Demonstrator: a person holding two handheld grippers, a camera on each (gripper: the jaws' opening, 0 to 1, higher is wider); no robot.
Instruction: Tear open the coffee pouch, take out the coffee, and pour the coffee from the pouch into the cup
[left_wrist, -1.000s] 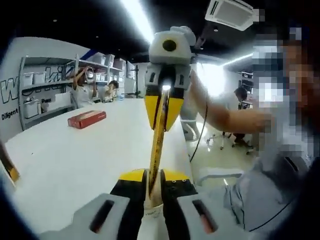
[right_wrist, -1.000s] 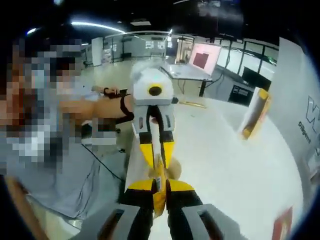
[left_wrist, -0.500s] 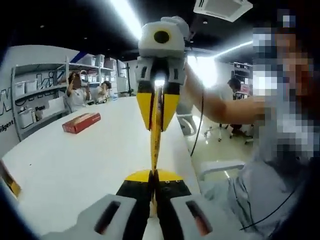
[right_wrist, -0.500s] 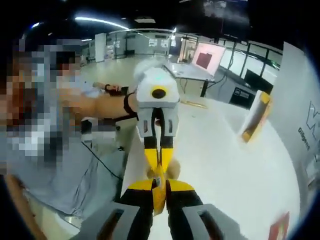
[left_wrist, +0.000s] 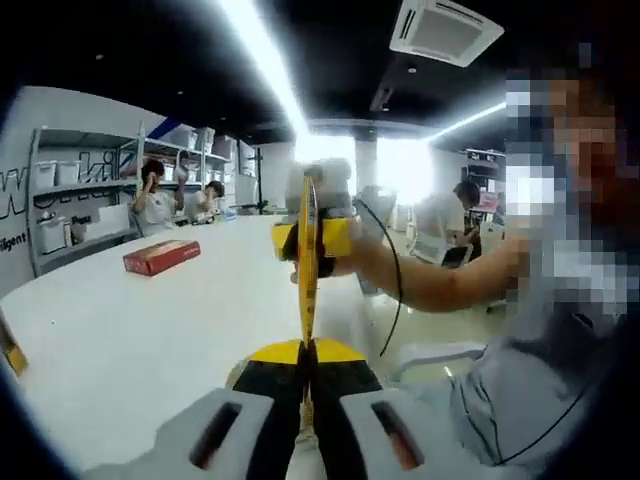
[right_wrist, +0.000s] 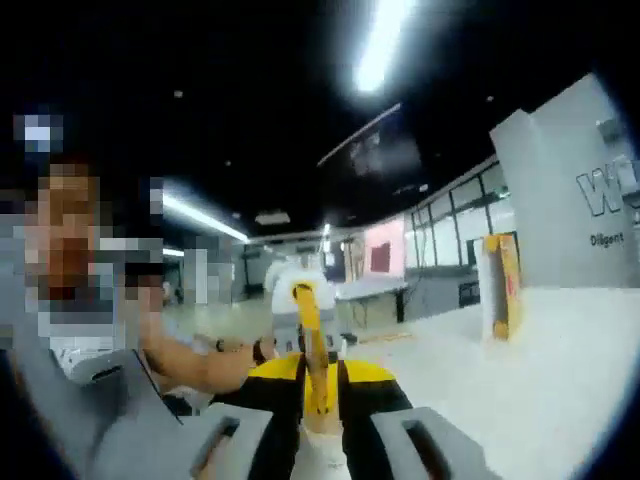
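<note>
The yellow coffee pouch (left_wrist: 307, 250) looks like glossy foil-plastic, and the white table (left_wrist: 130, 330) is smooth and matt.

Your left gripper (left_wrist: 306, 368) has black jaws with yellow tips, grey housings; you wear a grey shirt (left_wrist: 530, 400).

The yellow coffee pouch (left_wrist: 307, 262) is seen edge-on, a thin flat strip held upright in the air above the white tabletop (left_wrist: 130, 330). From the right gripper view the coffee pouch (right_wrist: 311, 345) shows slightly tilted and narrow.
</note>
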